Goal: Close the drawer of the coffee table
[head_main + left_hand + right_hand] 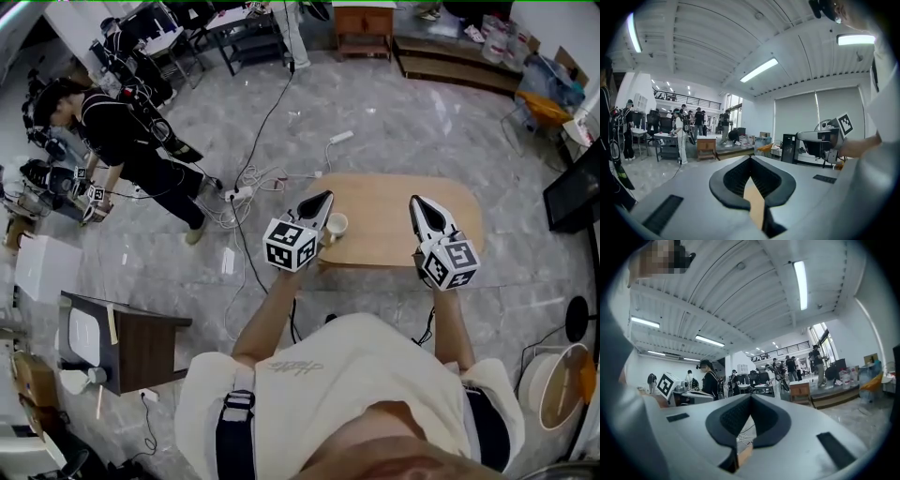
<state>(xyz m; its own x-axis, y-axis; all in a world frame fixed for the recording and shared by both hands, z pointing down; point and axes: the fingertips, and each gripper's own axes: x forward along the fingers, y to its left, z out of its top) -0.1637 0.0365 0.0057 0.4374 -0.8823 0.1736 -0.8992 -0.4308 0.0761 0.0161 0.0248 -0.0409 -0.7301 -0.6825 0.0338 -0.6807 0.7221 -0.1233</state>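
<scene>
Coffee table (394, 202) beneath closed, empty fingers (314, 208)

My cameras round the table (384, 220)
Head view looks steeply down on it; both gripper views skim close over its top.

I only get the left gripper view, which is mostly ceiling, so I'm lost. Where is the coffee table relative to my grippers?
Observer: In the head view, the light wooden coffee table with rounded corners sits just ahead of the person. The left gripper and right gripper are over its near half.
Operator: Is anything on it near me?
Observer: A small white cup stands on the table, right beside the left gripper's tip in the head view.
Operator: Is the right gripper carrying something?
Observer: No. The right gripper view shows its jaws together with nothing between them.
</scene>
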